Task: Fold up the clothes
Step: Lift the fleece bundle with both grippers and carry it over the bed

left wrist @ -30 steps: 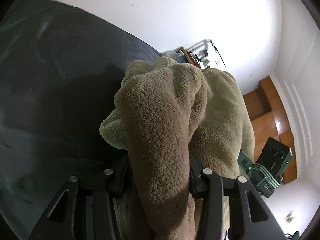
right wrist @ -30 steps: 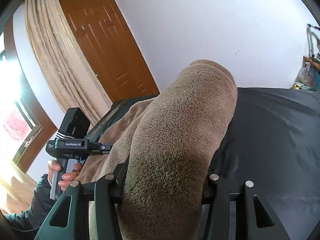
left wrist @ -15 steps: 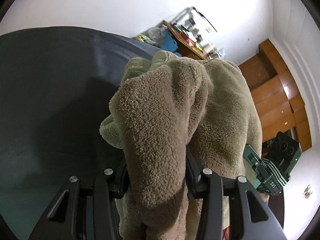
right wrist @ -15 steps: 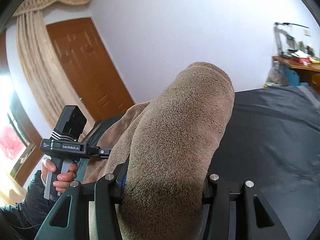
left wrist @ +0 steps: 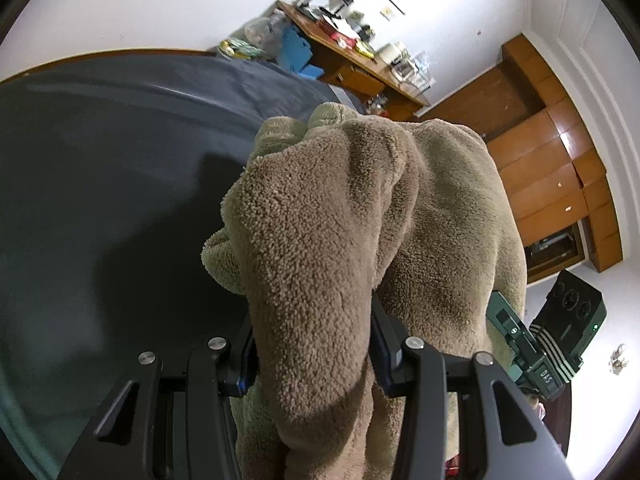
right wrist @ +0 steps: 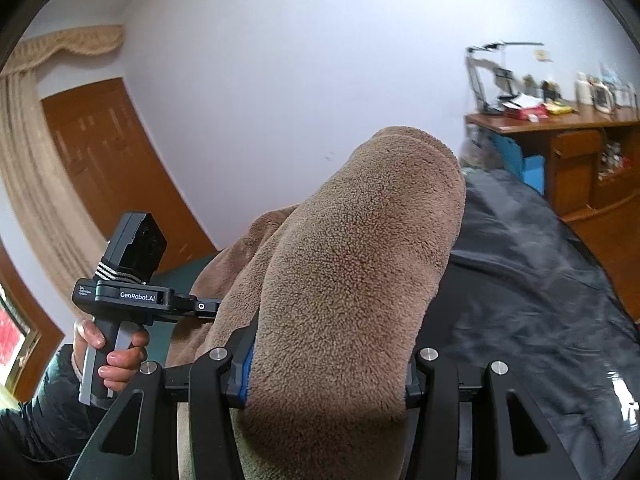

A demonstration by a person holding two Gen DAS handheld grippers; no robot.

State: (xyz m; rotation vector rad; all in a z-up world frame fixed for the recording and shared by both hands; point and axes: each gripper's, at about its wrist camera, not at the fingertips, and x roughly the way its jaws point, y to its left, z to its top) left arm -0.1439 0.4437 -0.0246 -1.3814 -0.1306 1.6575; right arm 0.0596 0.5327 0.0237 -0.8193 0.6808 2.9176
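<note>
Closest to each camera, a thick roll of brown fleece garment [left wrist: 320, 264] bulges between the fingers: the left gripper [left wrist: 314, 354] is clamped on one bunched edge, and the right gripper [right wrist: 326, 372] is clamped on another part of the same fleece. The garment hangs lifted between the two tools, above the dark bedsheet [left wrist: 100, 184] rather than spread on it. In the right wrist view the person's hand [right wrist: 106, 350] grips the left tool's handle just beside the cloth.

The step in hand looks like carrying the held edge over for a fold. To do it well, both grips should stay firm and level — the plush pile is bulky and may slip or sag in the middle — and the two tools should travel together, drawing the cloth taut before lowering it flat onto the sheet.

Farther off stand a cluttered wooden desk [right wrist: 560, 136], wooden cabinets [left wrist: 560, 184] and a brown door [right wrist: 108, 168].
</note>
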